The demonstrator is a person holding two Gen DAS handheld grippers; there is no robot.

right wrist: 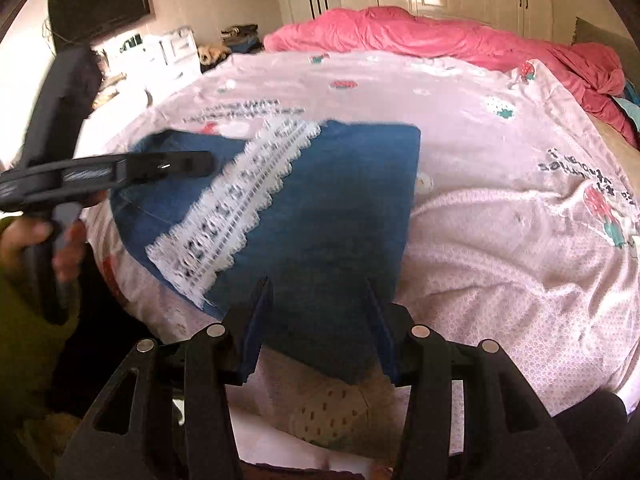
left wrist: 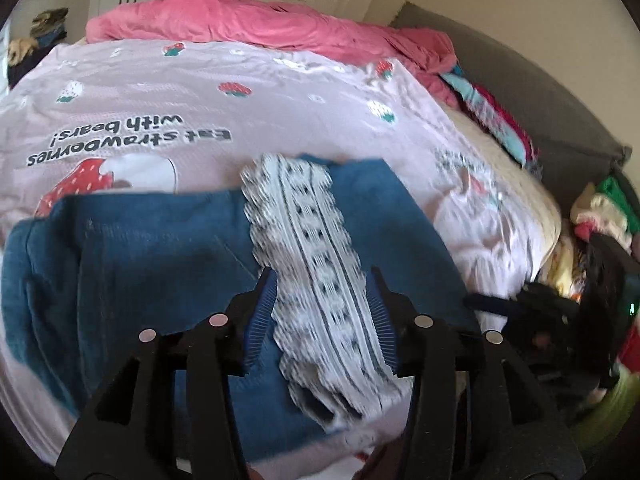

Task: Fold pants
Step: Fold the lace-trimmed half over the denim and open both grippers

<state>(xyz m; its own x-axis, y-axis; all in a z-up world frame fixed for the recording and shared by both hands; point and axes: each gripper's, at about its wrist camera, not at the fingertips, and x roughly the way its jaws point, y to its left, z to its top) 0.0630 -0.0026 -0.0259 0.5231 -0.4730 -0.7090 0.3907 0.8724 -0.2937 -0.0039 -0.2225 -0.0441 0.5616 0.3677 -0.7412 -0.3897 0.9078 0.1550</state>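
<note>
Left wrist view shows the left gripper (left wrist: 322,312) hanging over the blue pants (left wrist: 132,256), its fingers (left wrist: 262,312) parted about halfway with nothing pinched; the white lace stripe (left wrist: 308,264) runs on the cloth below the gap between them. Right wrist view shows the right gripper (right wrist: 320,328) likewise half open and empty, the pants' near edge lying under and just ahead of its fingers (right wrist: 256,332), on the pink bedspread (right wrist: 500,240). The left gripper also shows beyond and to the left of the right fingers, over the pants' far corner. The pants look already folded into a compact block, so a fold seems just released. Next, I judge, comes either another fold, needing a fresh pinch at an edge, or smoothing.
</note>
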